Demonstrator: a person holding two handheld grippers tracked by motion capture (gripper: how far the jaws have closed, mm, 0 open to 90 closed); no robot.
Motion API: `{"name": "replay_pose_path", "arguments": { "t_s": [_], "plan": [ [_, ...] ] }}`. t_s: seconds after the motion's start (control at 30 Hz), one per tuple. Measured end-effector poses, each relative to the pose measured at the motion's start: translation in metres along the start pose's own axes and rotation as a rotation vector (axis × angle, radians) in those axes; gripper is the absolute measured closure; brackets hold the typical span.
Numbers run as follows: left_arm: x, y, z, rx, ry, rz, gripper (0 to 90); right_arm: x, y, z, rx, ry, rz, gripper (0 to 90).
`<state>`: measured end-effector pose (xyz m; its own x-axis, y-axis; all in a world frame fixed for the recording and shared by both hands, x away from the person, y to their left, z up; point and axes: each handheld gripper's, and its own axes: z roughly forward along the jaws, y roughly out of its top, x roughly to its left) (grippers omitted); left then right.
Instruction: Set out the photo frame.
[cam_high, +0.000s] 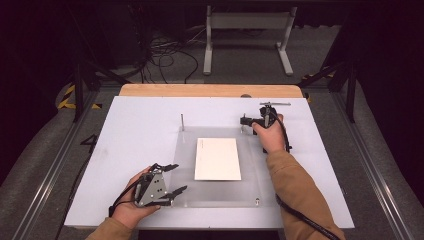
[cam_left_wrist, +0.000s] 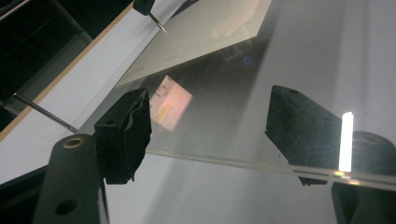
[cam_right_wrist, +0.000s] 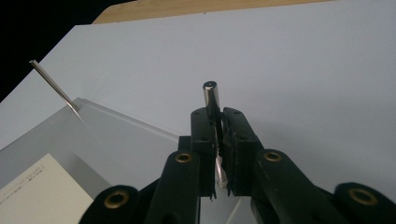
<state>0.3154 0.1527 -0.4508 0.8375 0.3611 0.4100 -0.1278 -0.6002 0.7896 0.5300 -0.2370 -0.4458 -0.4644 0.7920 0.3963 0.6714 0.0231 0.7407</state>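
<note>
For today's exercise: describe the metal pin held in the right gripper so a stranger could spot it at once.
Start at the clear plastic sheet on the white table, then go to its far right corner. There the right gripper is shut on a short metal pin; the pin at the far left corner stands free, untouched.

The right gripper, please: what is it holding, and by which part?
The right gripper is shut on a metal pin, gripping its shaft below the top end, which pokes out above the fingers.

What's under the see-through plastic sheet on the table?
A white paper shows through the clear sheet, but the views don't settle whether it lies under or on top. The white table cover is beneath. Metal pins stand at its corners.
</note>
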Motion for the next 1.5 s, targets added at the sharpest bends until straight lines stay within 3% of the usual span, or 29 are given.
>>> {"name": "replay_pose_path", "arguments": {
  "t_s": [0.27, 0.37, 0.63, 0.8, 0.97, 1.2, 1.3, 1.5],
  "plan": [
    [0.001, 0.002, -0.002, -0.045, 0.047, 0.039, 47.0, 0.0, -0.002, 0.0, -0.009, 0.0, 0.007, 83.2],
    [0.0, 0.003, -0.004, -0.049, 0.068, 0.054, 54.2, 0.002, -0.001, 0.0, -0.006, -0.011, -0.013, 83.4],
    [0.001, 0.004, -0.005, -0.053, 0.076, 0.057, 58.1, 0.003, -0.003, -0.002, -0.019, -0.014, -0.019, 81.9],
    [0.002, 0.005, -0.005, -0.058, 0.071, 0.046, 58.0, 0.003, -0.004, -0.009, -0.048, 0.004, -0.039, 70.7],
    [0.005, 0.005, -0.006, -0.067, 0.057, 0.002, 56.2, 0.009, -0.003, -0.025, -0.096, -0.004, -0.14, 48.1],
    [0.007, 0.006, -0.006, -0.07, 0.049, -0.025, 54.9, 0.015, -0.01, -0.055, -0.126, 0.032, -0.237, 37.0],
    [0.008, 0.007, -0.007, -0.073, 0.046, -0.041, 54.0, 0.02, -0.016, -0.071, -0.149, 0.065, -0.285, 27.2],
    [0.007, 0.008, -0.007, -0.075, 0.039, -0.049, 53.0, 0.031, -0.033, -0.103, -0.16, 0.093, -0.376, 24.7]
  ]
}}
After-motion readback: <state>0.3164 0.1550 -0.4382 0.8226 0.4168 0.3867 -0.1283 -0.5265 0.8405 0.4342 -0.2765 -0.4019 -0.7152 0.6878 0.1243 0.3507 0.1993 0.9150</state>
